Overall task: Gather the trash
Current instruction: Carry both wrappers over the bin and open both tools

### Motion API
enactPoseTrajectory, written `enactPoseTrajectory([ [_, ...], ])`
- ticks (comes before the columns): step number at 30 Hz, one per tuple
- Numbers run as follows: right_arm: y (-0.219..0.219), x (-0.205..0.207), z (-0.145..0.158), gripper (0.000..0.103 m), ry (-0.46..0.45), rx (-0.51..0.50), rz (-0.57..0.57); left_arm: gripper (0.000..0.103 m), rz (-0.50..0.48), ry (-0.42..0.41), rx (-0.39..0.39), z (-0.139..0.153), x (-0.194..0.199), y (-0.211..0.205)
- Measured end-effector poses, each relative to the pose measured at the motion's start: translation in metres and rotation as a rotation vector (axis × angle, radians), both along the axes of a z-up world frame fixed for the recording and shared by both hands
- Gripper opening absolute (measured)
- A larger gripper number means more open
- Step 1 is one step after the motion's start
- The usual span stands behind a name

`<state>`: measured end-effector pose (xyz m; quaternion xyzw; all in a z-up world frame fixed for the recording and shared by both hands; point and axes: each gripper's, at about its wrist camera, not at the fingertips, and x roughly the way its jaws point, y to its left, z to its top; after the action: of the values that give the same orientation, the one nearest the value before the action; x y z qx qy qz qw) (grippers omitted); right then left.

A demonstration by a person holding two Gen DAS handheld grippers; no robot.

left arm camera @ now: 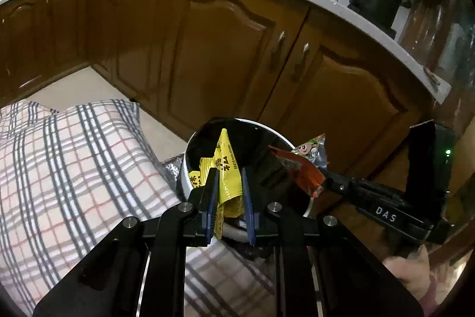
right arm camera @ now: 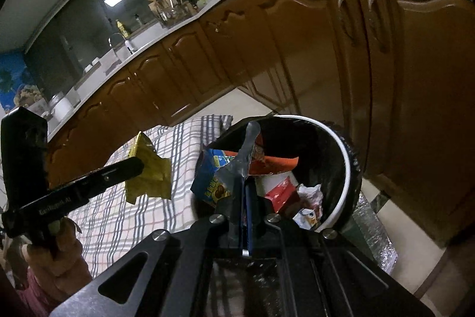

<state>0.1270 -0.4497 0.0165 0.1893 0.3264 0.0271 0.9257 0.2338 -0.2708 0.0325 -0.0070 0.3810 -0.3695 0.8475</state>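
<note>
Brown cabinets [left arm camera: 225, 49] stand behind the checked cloth [left arm camera: 74, 168] and the white-rimmed bin [right arm camera: 346, 165]. My left gripper [left arm camera: 228, 192] pinches a yellow wrapper [left arm camera: 227, 168] above the bin; my right gripper [right arm camera: 245, 189] clamps a blue-and-orange wrapper [right arm camera: 212, 177] over its rim

Dim indoor light; a ceiling lamp [right arm camera: 113, 0] reflects in dark glass. Cabinet doors [left arm camera: 225, 55] show glare. Fisheye edges bend and darken.

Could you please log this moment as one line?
left tool: yellow wrapper | right tool: snack packet | both near bin
</note>
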Motion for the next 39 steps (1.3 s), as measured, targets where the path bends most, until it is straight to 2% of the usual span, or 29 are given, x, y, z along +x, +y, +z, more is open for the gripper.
enactPoseTrajectory([
  [8, -0.011, 0.012, -0.007, 0.001, 0.026, 0.013, -0.001, 0.014, -0.013, 0.031, 0.035, -0.013, 0.014, -0.026],
  [32, -0.024, 0.031, -0.02, 0.002, 0.082, 0.03, 0.002, 0.017, -0.018, 0.065, 0.062, -0.027, 0.025, -0.037],
  [39, -0.029, 0.031, -0.02, 0.01, 0.087, 0.073, -0.006, 0.033, -0.016, 0.062, 0.057, -0.025, 0.022, -0.036],
])
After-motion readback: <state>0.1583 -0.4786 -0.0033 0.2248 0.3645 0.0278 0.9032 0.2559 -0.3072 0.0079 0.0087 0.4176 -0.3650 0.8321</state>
